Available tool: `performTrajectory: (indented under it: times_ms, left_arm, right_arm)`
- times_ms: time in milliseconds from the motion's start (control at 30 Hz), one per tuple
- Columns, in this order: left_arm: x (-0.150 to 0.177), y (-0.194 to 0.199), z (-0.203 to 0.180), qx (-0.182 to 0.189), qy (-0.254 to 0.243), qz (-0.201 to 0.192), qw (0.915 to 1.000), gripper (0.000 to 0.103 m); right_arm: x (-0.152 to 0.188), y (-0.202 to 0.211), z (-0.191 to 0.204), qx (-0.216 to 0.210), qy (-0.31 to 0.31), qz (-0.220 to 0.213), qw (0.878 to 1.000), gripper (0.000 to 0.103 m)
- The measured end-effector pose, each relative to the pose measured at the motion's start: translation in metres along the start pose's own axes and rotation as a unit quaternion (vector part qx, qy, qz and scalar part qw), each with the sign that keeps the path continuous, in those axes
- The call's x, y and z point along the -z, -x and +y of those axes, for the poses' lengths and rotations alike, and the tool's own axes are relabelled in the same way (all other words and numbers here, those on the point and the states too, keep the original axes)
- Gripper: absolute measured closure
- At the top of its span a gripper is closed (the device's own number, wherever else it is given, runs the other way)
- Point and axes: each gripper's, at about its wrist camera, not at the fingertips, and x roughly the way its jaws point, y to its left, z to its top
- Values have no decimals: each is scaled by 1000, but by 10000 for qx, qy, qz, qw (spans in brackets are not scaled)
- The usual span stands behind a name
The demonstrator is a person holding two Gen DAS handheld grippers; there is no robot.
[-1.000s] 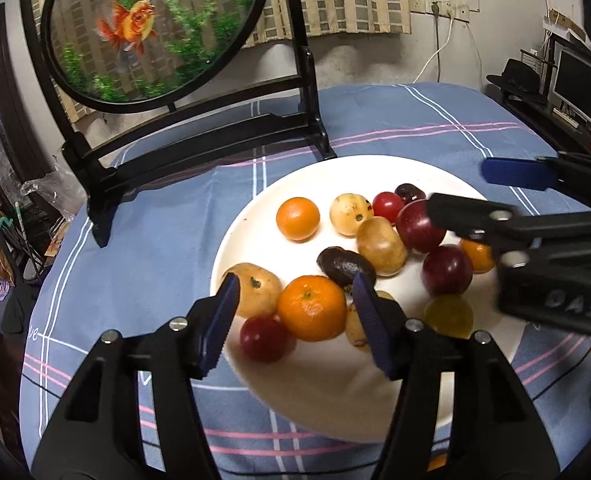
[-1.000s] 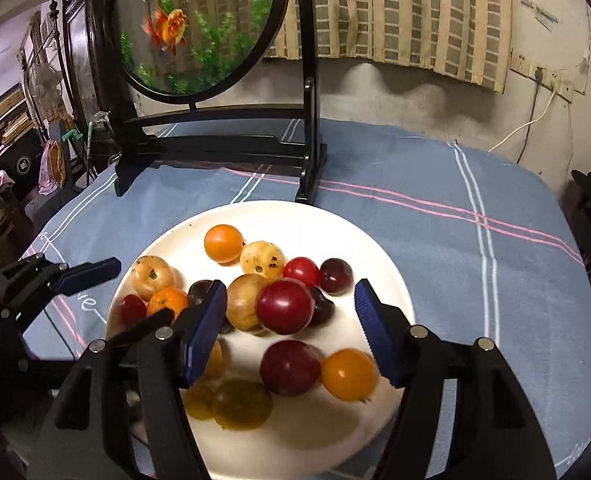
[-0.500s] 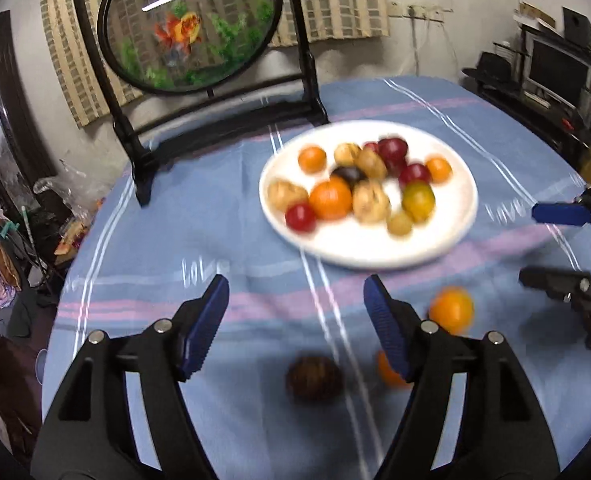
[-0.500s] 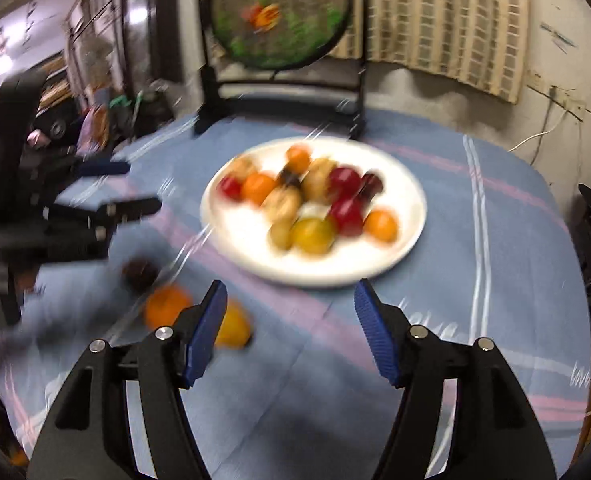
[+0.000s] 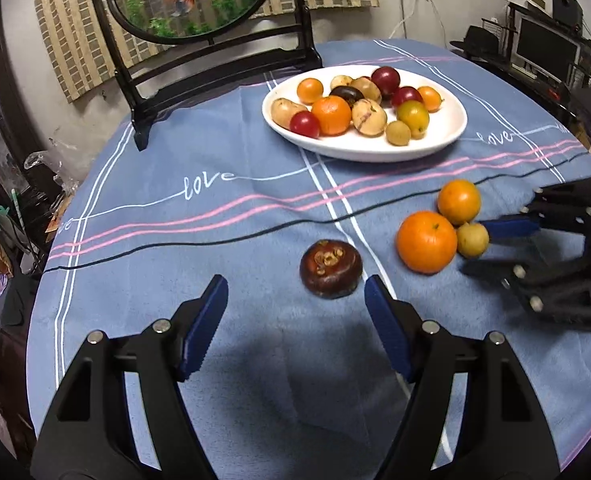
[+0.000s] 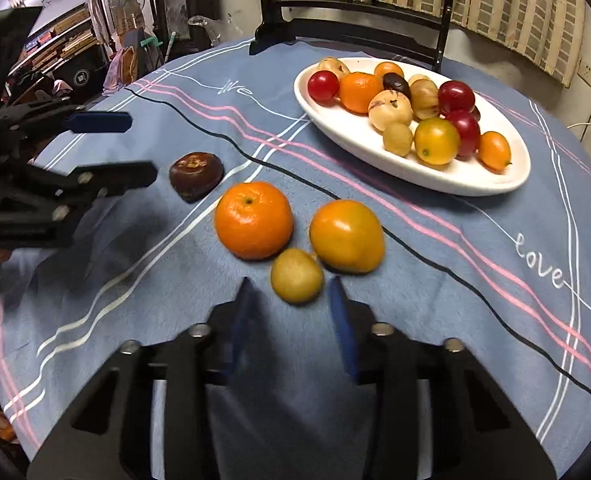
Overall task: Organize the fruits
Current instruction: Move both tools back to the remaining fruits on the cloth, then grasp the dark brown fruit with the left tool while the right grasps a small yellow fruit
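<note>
Plate (image 5: 451,136) behind four loose fruits (mangosteen (image 5: 330,274) leftmost), on tablecloth (image 5: 215,240)

Right gripper (image 6: 291,294) jaws closing, its tips either side of a small yellow-green fruit (image 6: 296,275) lying on the blue striped tablecloth (image 6: 435,280); mandarin (image 6: 253,220) and orange-yellow fruit (image 6: 346,235) touch it; white plate (image 6: 375,148) of mixed fruit beyond; left gripper (image 6: 111,146) open beside a dark brown fruit (image 6: 195,175).

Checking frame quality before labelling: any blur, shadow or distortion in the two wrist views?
Left wrist: sharp, heavy fisheye bending; left gripper casts a shadow on the tablecloth. Right wrist: right gripper, closing, has motion-blurred fingers; small yellow fruit slightly soft.
</note>
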Motion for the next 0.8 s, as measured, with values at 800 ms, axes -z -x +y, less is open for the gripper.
performTrajectory:
  times_ms: [800]
  left_arm:
    - [-17,-50,-15,70,199,384,9990,61]
  right_arm:
    - [21,23,-26,-190,-296,-240,9991,77]
